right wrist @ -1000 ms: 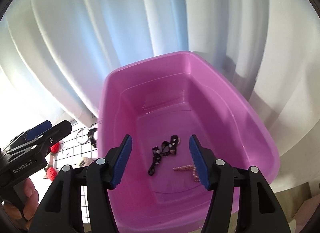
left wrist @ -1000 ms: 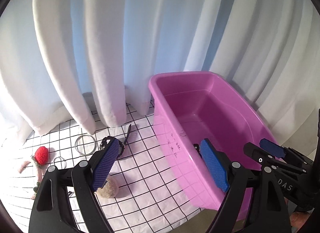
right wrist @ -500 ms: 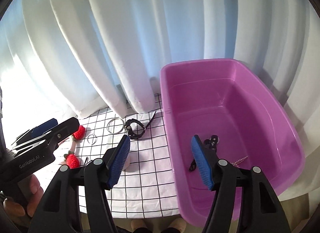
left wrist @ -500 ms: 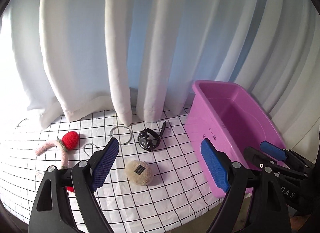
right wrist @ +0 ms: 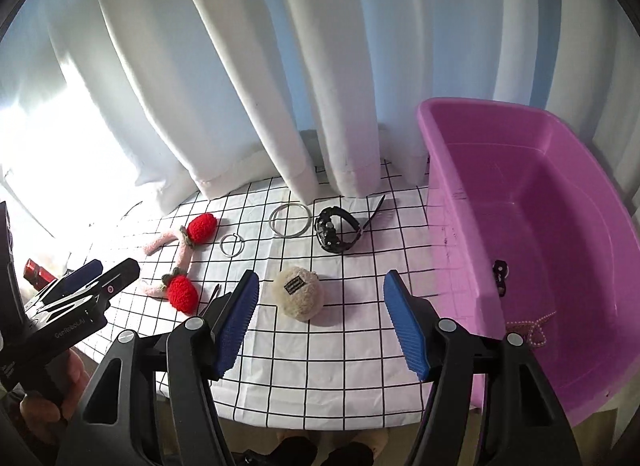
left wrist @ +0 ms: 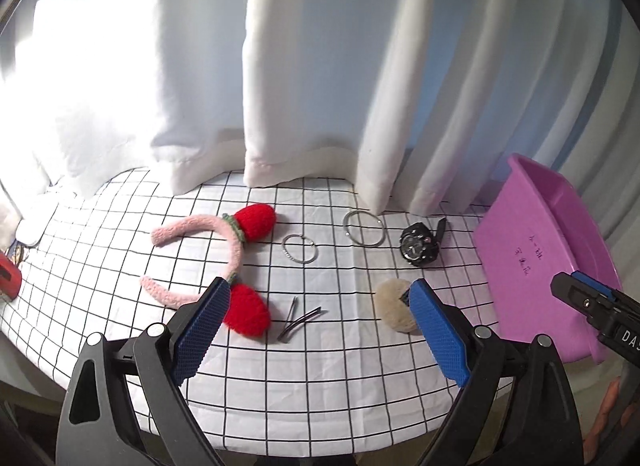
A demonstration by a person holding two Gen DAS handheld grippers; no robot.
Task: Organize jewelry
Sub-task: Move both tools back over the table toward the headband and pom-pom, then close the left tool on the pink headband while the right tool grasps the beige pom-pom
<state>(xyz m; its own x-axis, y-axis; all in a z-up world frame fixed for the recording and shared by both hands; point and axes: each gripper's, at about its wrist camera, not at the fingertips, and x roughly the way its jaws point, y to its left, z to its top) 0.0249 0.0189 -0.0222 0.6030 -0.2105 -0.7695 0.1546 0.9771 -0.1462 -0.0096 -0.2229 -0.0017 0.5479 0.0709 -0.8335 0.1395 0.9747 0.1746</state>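
Note:
On the checked cloth lie a pink headband with red strawberries (left wrist: 232, 250) (right wrist: 188, 262), a small ring bangle (left wrist: 299, 249) (right wrist: 232, 245), a larger bangle (left wrist: 364, 227) (right wrist: 290, 219), a black watch (left wrist: 418, 245) (right wrist: 336, 227), a dark hair clip (left wrist: 300, 320) and a beige fuzzy clip (left wrist: 396, 310) (right wrist: 299, 293). The purple tub (left wrist: 540, 258) (right wrist: 532, 201) at the right holds a black item (right wrist: 499, 272) and a pearl piece (right wrist: 532, 330). My left gripper (left wrist: 316, 326) is open above the hair clip. My right gripper (right wrist: 322, 322) is open, just in front of the fuzzy clip.
White curtains (left wrist: 304, 65) hang along the table's far edge. A red object (left wrist: 8, 278) (right wrist: 38, 272) lies at the far left. The table's front edge runs just under both grippers.
Both grippers have swung left, away from the tub, and now face the items on the cloth. Both stay open and empty.

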